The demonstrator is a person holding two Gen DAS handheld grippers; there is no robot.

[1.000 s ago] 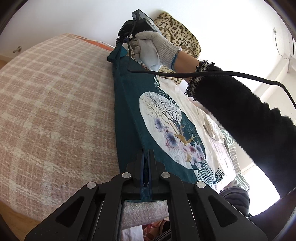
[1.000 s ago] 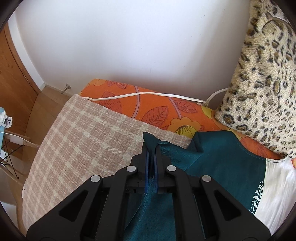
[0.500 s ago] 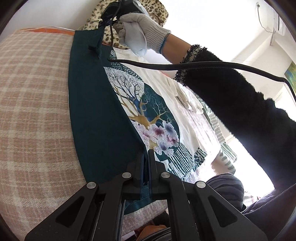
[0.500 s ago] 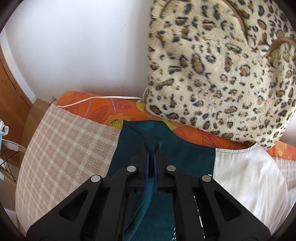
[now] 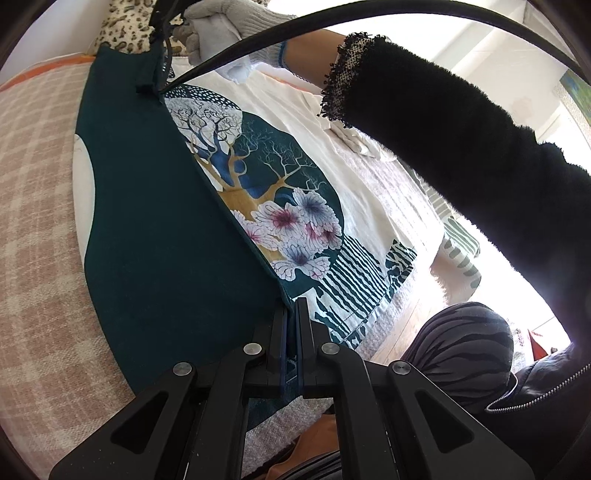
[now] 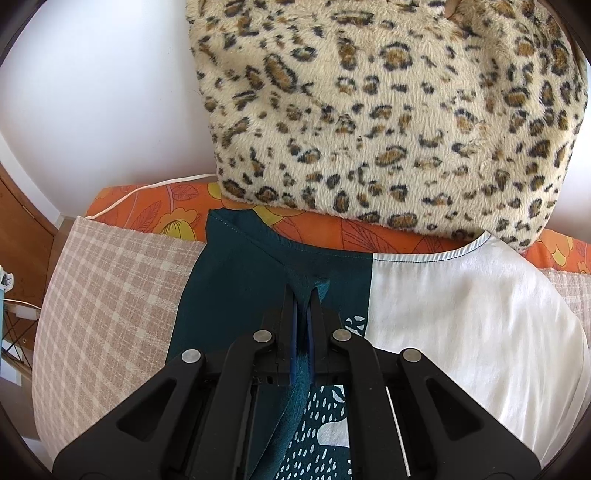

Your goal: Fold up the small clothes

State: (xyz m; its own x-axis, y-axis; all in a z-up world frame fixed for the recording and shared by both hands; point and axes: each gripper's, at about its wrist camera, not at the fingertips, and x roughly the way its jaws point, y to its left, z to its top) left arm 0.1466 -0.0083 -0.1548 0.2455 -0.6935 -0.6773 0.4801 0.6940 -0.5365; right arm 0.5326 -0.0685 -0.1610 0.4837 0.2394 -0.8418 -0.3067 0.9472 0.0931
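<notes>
Bedding first: checked pink-and-cream blanket (image 5: 37,229) covers the bed, with an orange floral sheet (image 6: 173,214) showing at its far edge beside the white wall. Leopard-print plush cushion (image 6: 388,110) rests on the orange sheet, just beyond the garment's neckline. Garment: teal-and-white top (image 5: 166,240) lies spread on the blanket, its teal side panel drawn over toward the printed front, where a tree, pale flowers and striped bands show; the white half (image 6: 461,314) lies flat to the right in the right wrist view. Black fuzzy sleeve (image 5: 461,155) of the person's right arm crosses above the top, ending in a white knit glove (image 5: 229,33). Black cable (image 5: 332,22) arcs over the sleeve. Left hand-held gripper (image 5: 291,332): fingers pressed together, pinching the teal hem edge at the near end of the fold. Right hand-held gripper (image 6: 304,314): fingers pressed together, pinching a raised tuck of teal cloth near the neckline. White cord (image 6: 147,190) lies along the orange sheet.
</notes>
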